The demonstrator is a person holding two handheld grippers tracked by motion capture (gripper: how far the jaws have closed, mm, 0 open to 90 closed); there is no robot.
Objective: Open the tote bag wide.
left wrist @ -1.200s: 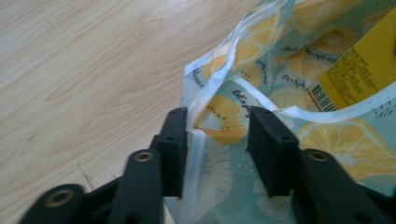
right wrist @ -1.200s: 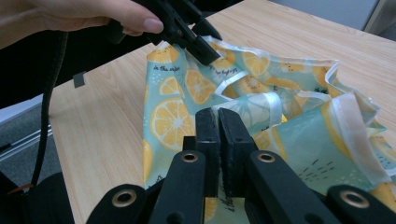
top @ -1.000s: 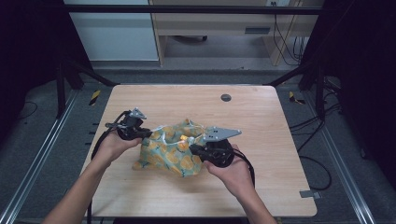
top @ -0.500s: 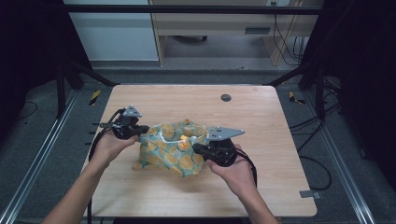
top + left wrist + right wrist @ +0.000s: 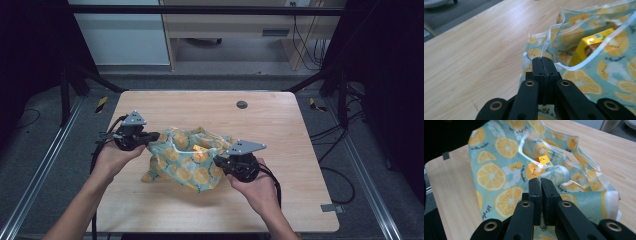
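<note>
- Pinching the lemon-print bag (image 5: 185,160) at its rim, my left gripper (image 5: 150,136) has jaws clamped together on fabric.
- My right gripper (image 5: 220,161) likewise nips the bag's opposite edge.
- Inside the bag, mid-table (image 5: 280,120), I see a yellow carton (image 5: 596,41).

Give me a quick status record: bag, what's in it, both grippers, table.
bag: teal cloth bag with orange-slice print, lying crumpled at mid-table, mouth open
contents: yellow carton showing inside the mouth
left gripper: jaws shut on the bag's white-edged rim, at its left end
right gripper: jaws shut on the bag's rim at the right side
table: wooden top, small dark round disc near the far edge
</note>
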